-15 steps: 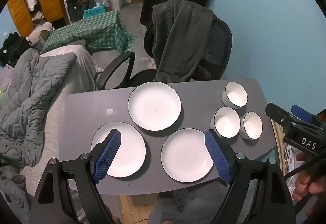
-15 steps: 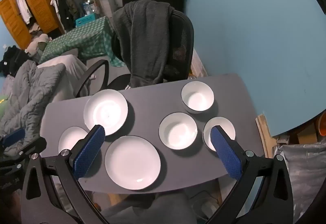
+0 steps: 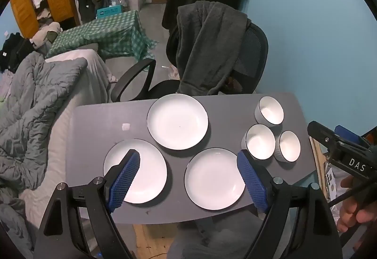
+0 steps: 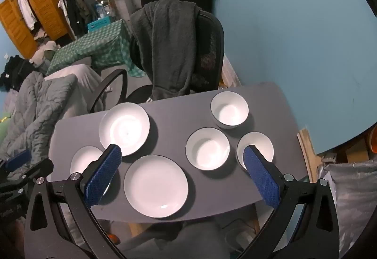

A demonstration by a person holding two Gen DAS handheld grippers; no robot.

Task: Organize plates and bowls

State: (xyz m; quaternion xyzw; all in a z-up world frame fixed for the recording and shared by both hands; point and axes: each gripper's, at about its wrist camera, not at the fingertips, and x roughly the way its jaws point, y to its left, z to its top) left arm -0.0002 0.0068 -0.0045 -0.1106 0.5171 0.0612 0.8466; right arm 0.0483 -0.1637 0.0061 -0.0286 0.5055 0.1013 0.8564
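three white dark-rimmed plates [image 3: 177,121], three bowls [image 4: 207,148]; both grippers' jaws wide, empty

Both wrist views look steeply down, sharing the table [image 3: 99,117].

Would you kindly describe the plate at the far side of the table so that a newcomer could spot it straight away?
Start at the grey table in front of the black office chair draped with a dark garment. Three white plates lie on its left half, three bowls to the right. The far plate is the one nearest the chair, centred behind the two near plates.
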